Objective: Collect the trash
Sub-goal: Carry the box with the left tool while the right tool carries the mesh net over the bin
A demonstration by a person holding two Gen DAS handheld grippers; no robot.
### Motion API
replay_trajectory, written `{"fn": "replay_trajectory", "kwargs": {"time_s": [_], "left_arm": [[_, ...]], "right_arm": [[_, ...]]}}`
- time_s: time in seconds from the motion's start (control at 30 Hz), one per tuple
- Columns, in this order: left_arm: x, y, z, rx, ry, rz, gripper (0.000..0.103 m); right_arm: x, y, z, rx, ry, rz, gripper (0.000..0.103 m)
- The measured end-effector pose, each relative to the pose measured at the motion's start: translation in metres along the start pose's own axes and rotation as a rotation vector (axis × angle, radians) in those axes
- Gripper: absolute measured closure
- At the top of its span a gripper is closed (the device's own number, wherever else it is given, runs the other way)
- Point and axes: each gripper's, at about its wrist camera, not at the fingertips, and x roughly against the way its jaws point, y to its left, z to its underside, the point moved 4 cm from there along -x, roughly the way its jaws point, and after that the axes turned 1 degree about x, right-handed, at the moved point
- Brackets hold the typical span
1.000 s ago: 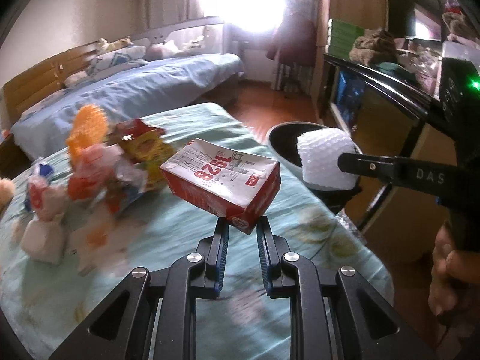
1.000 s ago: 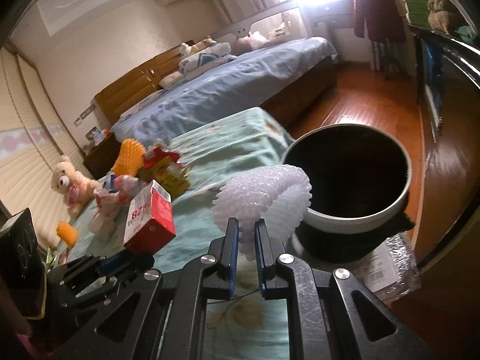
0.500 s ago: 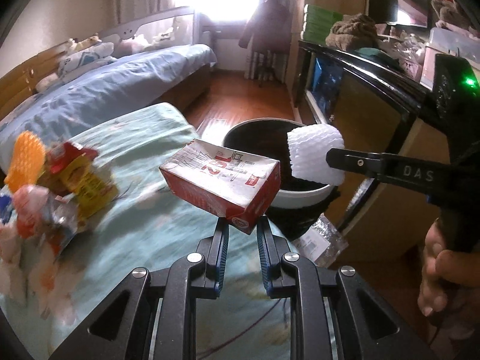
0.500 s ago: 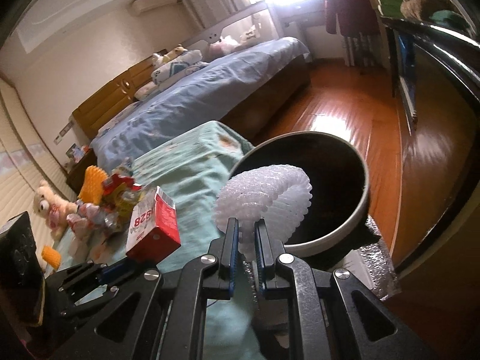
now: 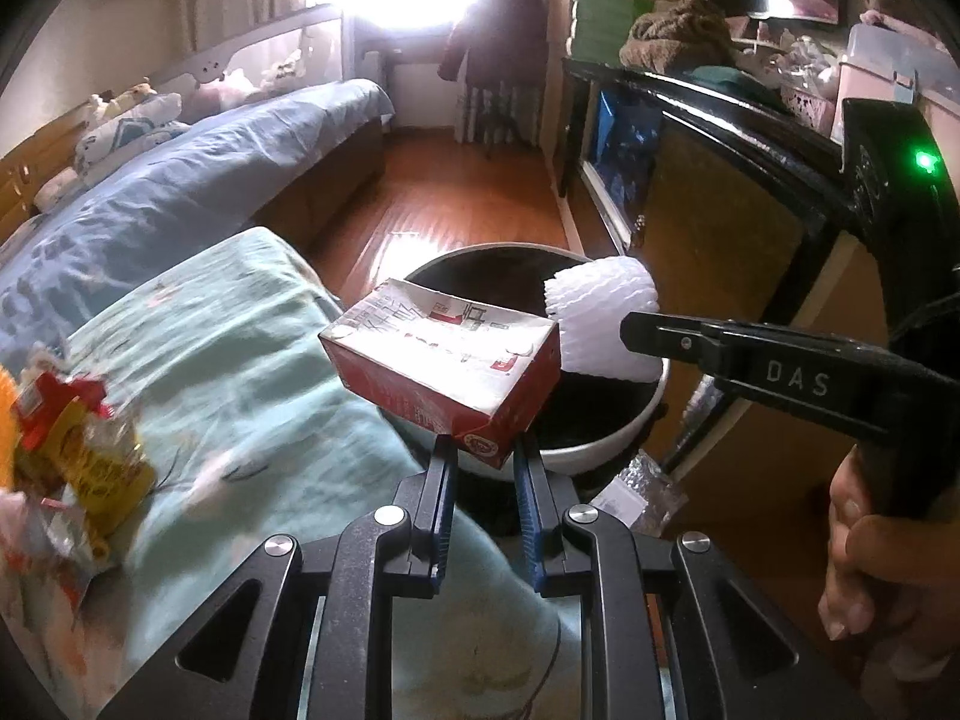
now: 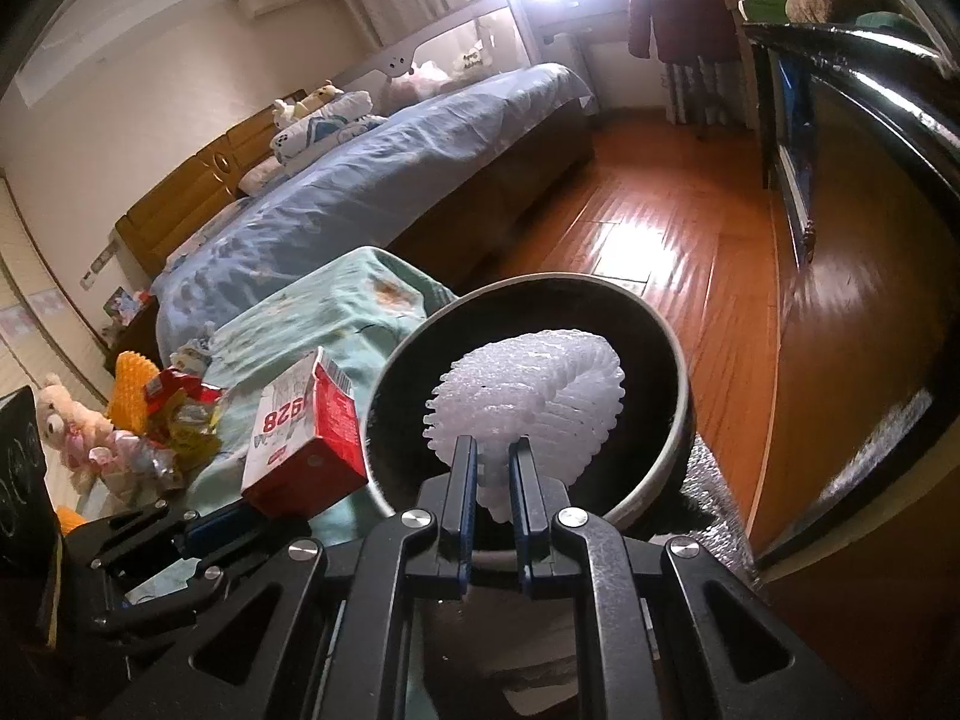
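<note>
My left gripper [image 5: 485,450] is shut on a red and white carton [image 5: 444,369] and holds it at the near rim of the black trash bin [image 5: 600,450]. The carton also shows in the right wrist view [image 6: 303,438]. My right gripper [image 6: 497,450] is shut on a white foam fruit net [image 6: 528,402] and holds it over the open bin [image 6: 675,360]. The net [image 5: 606,318] and the right gripper's fingers [image 5: 690,339] show in the left wrist view, above the bin's right side.
More wrappers [image 5: 72,450] and an orange foam net [image 6: 129,396] lie on the teal-covered table [image 5: 240,372]. A bed [image 6: 360,192] stands behind it. A dark cabinet [image 5: 720,180] is right of the bin, on the wooden floor [image 6: 660,228]. A plastic bag [image 5: 642,486] lies beside the bin.
Both grippers have moved right, away from the pile on the table. The carton and the foam net have come from over the table to the bin.
</note>
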Motion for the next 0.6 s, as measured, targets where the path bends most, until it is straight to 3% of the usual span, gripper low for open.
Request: {"fn": "replay_trajectory", "kwargs": {"time_s": [0.27,0.6], "left_arm": [[-0.040,-0.001,-0.026,0.002,0.049,0.020,0.085],[-0.059,-0.004,-0.034,0.016,0.057,0.045,0.085]], "right_arm": [[-0.012,-0.020,-0.009,-0.034,0.014,0.009,0.092],[-0.025,-0.028,-0.013,-0.053,0.043,0.000,0.090]]}}
